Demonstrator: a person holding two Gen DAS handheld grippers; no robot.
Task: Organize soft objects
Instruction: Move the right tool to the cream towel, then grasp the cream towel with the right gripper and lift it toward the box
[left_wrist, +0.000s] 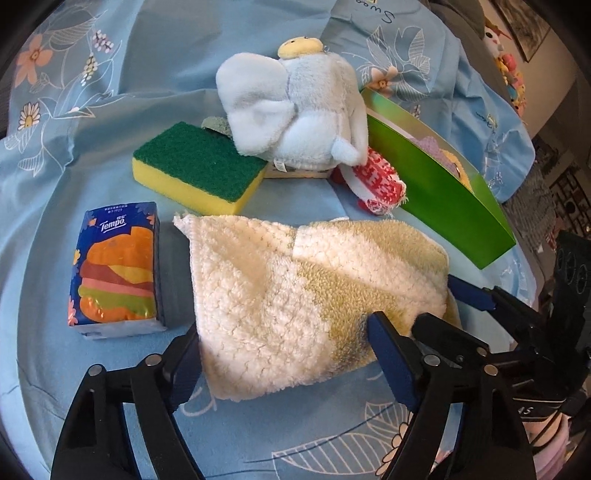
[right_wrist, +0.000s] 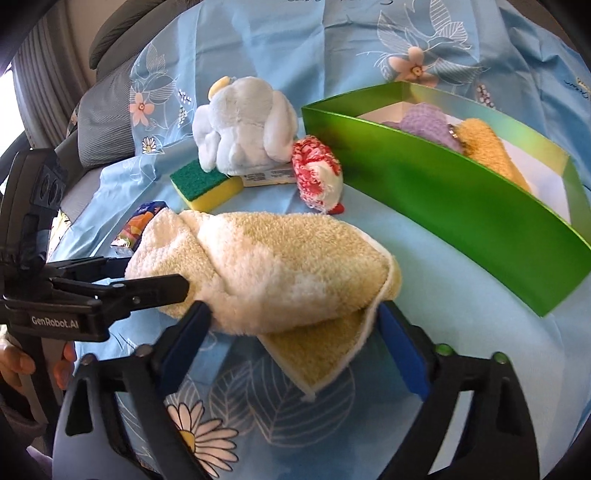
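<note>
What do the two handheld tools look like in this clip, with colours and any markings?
Both match: the left tool and right tool have black plastic scissor-like linkages with silver rivets and flat blue pads. The left tool's body reads "GenRobot.AI" in white. No cables or sleeves visible.

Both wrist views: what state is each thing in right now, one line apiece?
Cream and yellow terry towel: loosely folded, between both grippers' jaws.
Green cardboard box: open-topped, purple and orange cloths inside.
Red and white knitted cloth: rolled up, beside the box.
Tissue pack: sealed.
Left gripper: pads against the towel.
Right gripper: pads against the towel.
</note>
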